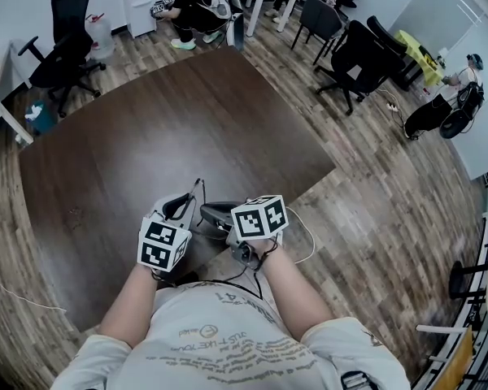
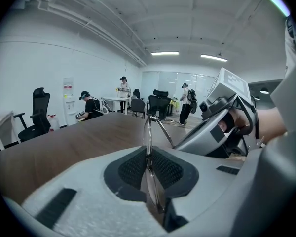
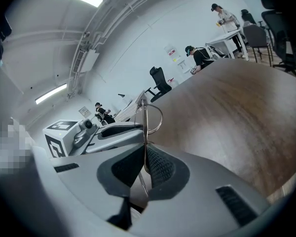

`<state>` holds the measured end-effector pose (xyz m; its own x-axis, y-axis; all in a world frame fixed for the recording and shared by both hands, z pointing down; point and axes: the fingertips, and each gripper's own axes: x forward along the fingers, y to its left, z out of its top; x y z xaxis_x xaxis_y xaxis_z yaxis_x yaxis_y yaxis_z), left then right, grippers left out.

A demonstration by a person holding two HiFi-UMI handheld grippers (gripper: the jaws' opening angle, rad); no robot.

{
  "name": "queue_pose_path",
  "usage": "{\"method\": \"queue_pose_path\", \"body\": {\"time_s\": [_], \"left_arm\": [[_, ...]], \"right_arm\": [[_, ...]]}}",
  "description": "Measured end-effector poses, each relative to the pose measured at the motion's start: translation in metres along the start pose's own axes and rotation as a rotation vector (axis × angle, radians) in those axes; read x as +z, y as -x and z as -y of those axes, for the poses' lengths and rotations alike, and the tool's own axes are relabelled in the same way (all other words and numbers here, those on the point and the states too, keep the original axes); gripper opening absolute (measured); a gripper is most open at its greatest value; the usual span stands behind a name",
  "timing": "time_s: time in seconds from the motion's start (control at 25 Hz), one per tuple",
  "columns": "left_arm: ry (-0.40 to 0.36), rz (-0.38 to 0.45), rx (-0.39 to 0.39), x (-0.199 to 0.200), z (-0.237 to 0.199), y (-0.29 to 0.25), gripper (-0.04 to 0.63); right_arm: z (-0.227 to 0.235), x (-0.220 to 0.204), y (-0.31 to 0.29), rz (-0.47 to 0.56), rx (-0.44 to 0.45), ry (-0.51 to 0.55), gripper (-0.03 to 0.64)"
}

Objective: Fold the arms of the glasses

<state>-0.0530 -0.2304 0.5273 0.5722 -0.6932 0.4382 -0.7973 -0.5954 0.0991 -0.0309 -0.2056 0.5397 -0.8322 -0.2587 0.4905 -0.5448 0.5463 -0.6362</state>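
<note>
Metal glasses (image 2: 161,127): lens (image 2: 147,137) in left tool (image 2: 148,157), arm (image 3: 143,120) in right tool (image 3: 144,154)

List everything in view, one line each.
glasses: one, thin metal frame, held between both claws near the table's near edge
table: one, dark brown, ahead of the person
office chairs: at least three, black, beyond the table
other people: at least two, dark clothes, far side of room
floor: one, grey-brown wood planks, all round the table
left claw: one, grey with black pads, shut on the glasses
right claw: one, grey with black pads, shut on the glasses
</note>
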Motion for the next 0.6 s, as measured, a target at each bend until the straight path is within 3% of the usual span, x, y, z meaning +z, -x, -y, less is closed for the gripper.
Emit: {"method": "queue_pose_path", "body": {"time_s": [0.4,0.6], "left_arm": [[0.012,0.018,-0.006,0.003,0.003,0.003,0.044],[0.11,0.038,-0.035,0.005,-0.001,0.006,0.044]], "right_arm": [[-0.007,0.002,-0.007,0.001,0.011,-0.006,0.021],[-0.011,0.005,-0.008,0.012,0.031,-0.007,0.021]]}}
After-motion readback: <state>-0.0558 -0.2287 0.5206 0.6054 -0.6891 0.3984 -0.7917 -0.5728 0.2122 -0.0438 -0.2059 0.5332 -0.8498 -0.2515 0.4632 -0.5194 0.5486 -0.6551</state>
